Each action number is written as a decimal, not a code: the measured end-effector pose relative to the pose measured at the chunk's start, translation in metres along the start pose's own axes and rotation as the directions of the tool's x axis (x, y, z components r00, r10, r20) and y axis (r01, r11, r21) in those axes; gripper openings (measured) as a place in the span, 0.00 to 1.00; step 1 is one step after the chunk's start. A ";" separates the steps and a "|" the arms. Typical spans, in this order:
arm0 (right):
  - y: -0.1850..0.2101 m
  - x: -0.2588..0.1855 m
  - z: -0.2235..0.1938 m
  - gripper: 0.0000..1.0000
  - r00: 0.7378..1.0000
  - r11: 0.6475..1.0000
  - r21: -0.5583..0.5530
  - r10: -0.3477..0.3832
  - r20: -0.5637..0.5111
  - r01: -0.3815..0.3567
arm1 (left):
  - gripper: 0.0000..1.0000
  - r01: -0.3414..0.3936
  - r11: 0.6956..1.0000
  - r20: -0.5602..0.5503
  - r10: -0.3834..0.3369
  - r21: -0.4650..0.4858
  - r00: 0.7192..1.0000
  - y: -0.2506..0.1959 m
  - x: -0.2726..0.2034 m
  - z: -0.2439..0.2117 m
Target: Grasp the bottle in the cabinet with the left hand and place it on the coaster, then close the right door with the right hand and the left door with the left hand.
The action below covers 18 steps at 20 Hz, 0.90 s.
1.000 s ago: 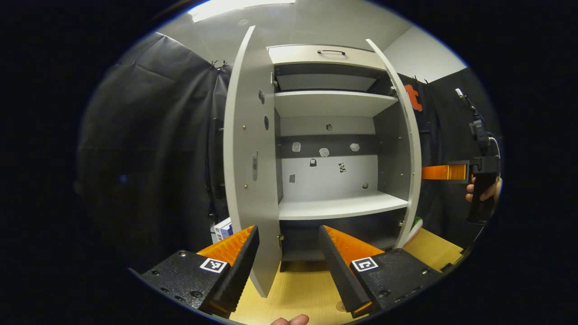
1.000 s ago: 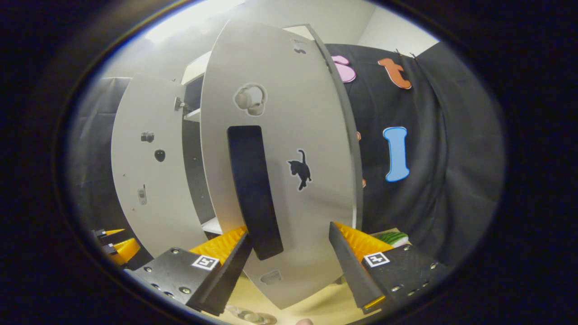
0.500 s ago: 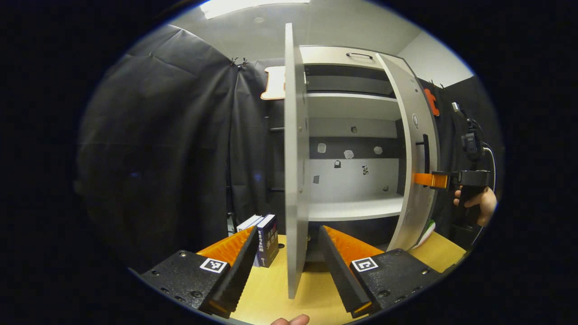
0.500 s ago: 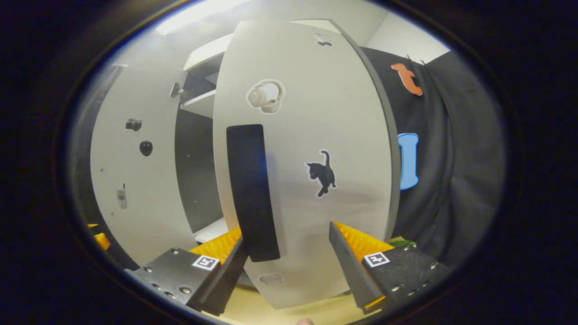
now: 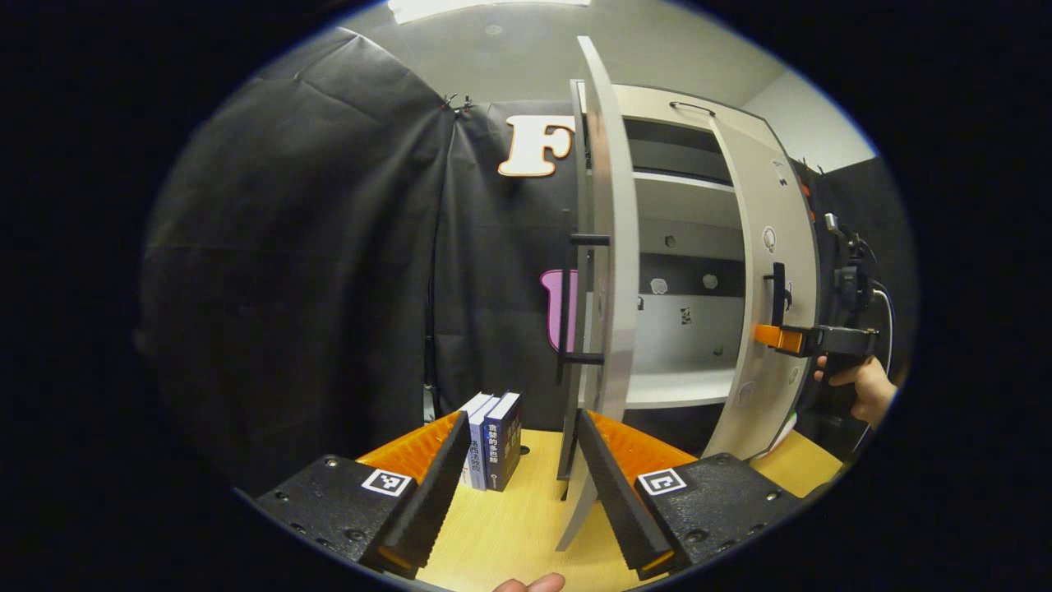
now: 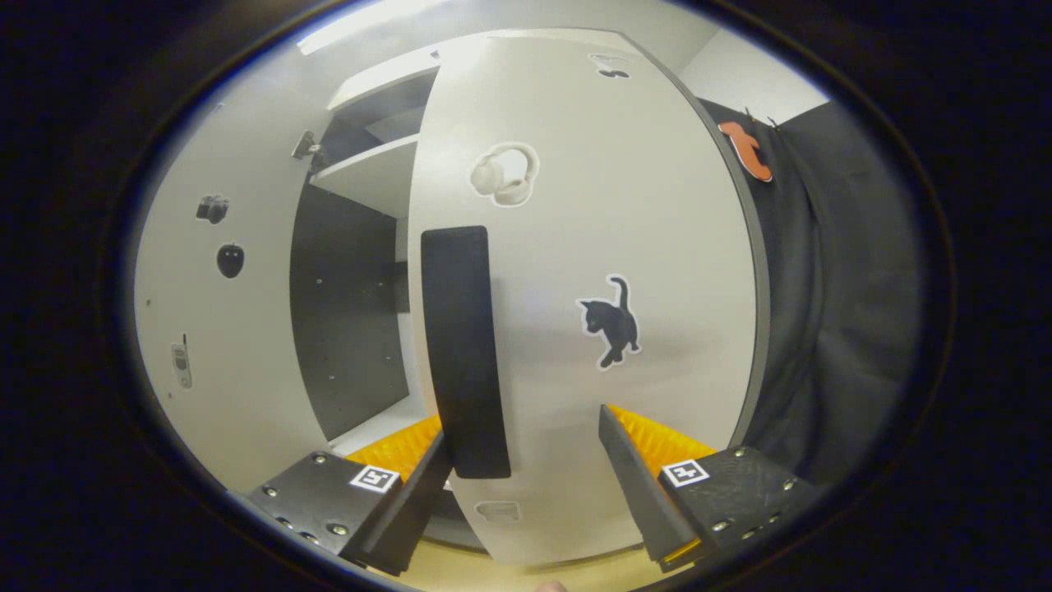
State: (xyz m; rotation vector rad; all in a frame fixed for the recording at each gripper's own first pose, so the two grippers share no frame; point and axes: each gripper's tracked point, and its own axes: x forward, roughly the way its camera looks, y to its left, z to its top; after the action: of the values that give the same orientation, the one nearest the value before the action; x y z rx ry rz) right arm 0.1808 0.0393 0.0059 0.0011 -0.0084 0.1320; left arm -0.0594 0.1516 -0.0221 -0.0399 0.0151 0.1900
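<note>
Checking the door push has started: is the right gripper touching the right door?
Touching. In the left gripper view, the right gripper meets the right door front, below its handle.

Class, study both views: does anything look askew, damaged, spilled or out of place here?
Nothing stands out. The cabinet's left door and right door simply stand ajar, unbroken. The books stand upright on the table; nothing is spilled.

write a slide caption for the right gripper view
Open right gripper faces the half-closed right door, its black handle by one finger.
</note>
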 end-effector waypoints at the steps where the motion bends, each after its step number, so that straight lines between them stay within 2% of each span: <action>1: 0.001 0.003 0.000 0.96 1.000 1.000 -0.003 -0.004 0.000 0.004 | 0.83 0.002 1.000 0.003 -0.002 0.000 1.000 0.003 0.000 0.003; 2: 0.002 0.005 -0.001 1.00 1.000 1.000 -0.005 -0.007 0.000 0.007 | 0.85 0.002 1.000 0.004 -0.002 0.004 1.000 0.006 0.001 0.005; 4: 0.002 0.006 -0.001 1.00 1.000 1.000 -0.001 -0.016 0.002 0.016 | 0.83 0.009 1.000 0.013 -0.009 0.009 1.000 0.007 0.001 0.013; 7: 0.002 0.012 -0.001 1.00 0.999 0.999 -0.004 -0.041 0.012 0.041 | 0.88 0.049 0.999 0.021 -0.049 -0.011 0.999 0.000 0.000 0.026; 8: 0.001 0.013 -0.002 1.00 0.999 0.999 -0.005 -0.049 0.013 0.049 | 0.88 0.064 0.998 0.021 -0.064 -0.017 0.998 -0.003 -0.001 0.028; 9: 0.001 0.014 -0.001 1.00 0.998 0.998 -0.005 -0.059 0.016 0.059 | 0.83 0.085 0.996 0.021 -0.085 -0.016 0.996 -0.007 -0.001 0.031; 10: 0.001 0.015 -0.001 0.96 0.998 0.998 -0.006 -0.068 0.017 0.068 | 0.88 0.104 0.995 0.015 -0.104 -0.010 0.994 -0.010 -0.002 0.031; 11: 0.001 0.015 -0.002 1.00 0.997 0.997 -0.003 -0.078 0.018 0.078 | 0.88 0.118 0.993 0.010 -0.118 0.002 0.993 -0.012 -0.003 0.032; 13: 0.000 0.016 -0.002 1.00 0.996 0.996 -0.004 -0.093 0.018 0.093 | 0.88 0.136 0.990 0.010 -0.136 0.023 0.991 -0.015 -0.006 0.036; 14: 0.000 0.016 -0.002 1.00 0.995 0.995 -0.003 -0.099 0.018 0.099 | 0.83 0.145 0.989 0.014 -0.145 0.034 0.989 -0.016 -0.005 0.038; 15: 0.000 0.017 -0.001 1.00 0.994 0.995 -0.005 -0.104 0.018 0.104 | 0.88 0.150 0.988 0.017 -0.150 0.043 0.988 -0.018 -0.005 0.039; 18: 0.000 0.017 -0.002 1.00 0.994 0.994 -0.005 -0.111 0.020 0.111 | 0.87 0.151 0.987 0.029 -0.153 0.062 0.988 -0.017 -0.003 0.045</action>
State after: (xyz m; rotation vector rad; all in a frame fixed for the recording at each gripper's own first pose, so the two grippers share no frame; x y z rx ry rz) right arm 0.1975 0.0413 0.0041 -0.0032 -0.0280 0.0207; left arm -0.0590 0.1365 0.0237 0.0221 -0.0156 0.0375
